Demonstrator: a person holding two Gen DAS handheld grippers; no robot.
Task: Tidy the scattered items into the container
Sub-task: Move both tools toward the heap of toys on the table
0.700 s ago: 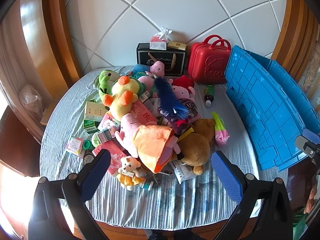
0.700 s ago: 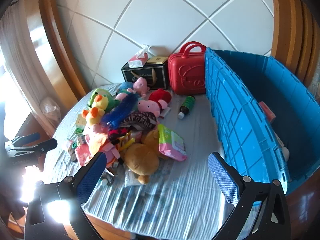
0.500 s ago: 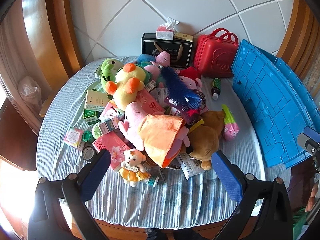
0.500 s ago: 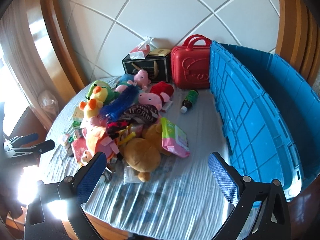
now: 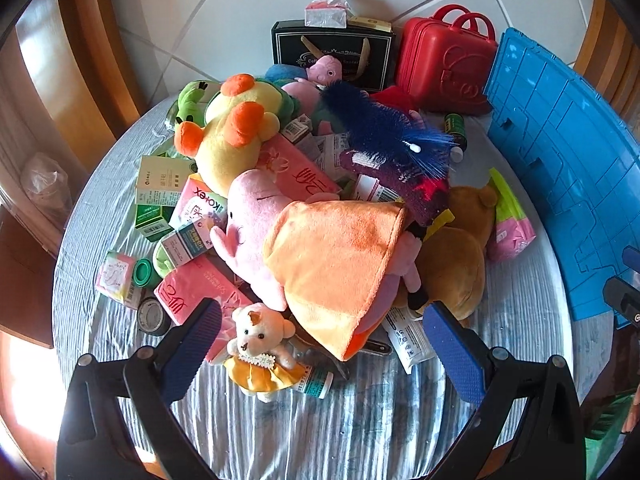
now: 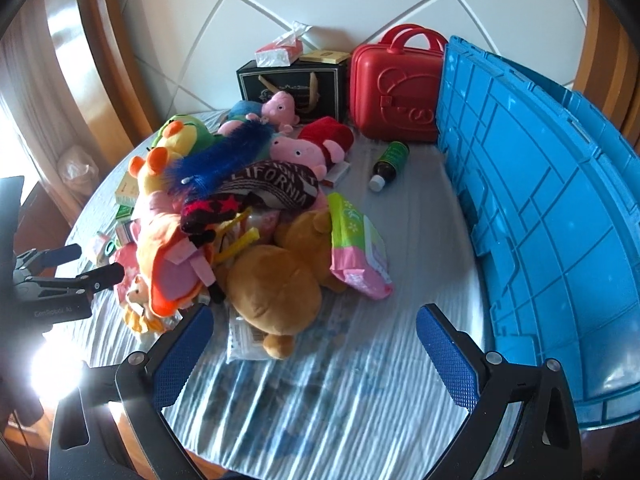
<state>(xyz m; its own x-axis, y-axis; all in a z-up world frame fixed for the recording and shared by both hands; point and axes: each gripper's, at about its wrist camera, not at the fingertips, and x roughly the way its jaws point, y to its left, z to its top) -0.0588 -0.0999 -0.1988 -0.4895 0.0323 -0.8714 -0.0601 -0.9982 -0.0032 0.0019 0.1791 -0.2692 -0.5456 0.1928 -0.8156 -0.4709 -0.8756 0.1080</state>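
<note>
Both grippers are wide open, holding nothing. The left gripper (image 5: 320,344) hangs over the toy pile, with the small white teddy (image 5: 260,340) right between its fingers. The right gripper (image 6: 314,356) has the brown bear (image 6: 272,284) just ahead, and the blue container (image 6: 552,208) off to its right.

surface: round table (image 5: 360,432) under a striped blue-grey cloth
middle: heap of plush toys (image 5: 320,248) and packets
right edge: blue crate (image 6: 552,208)
back: red case (image 6: 394,88), black box (image 6: 292,86)
</note>
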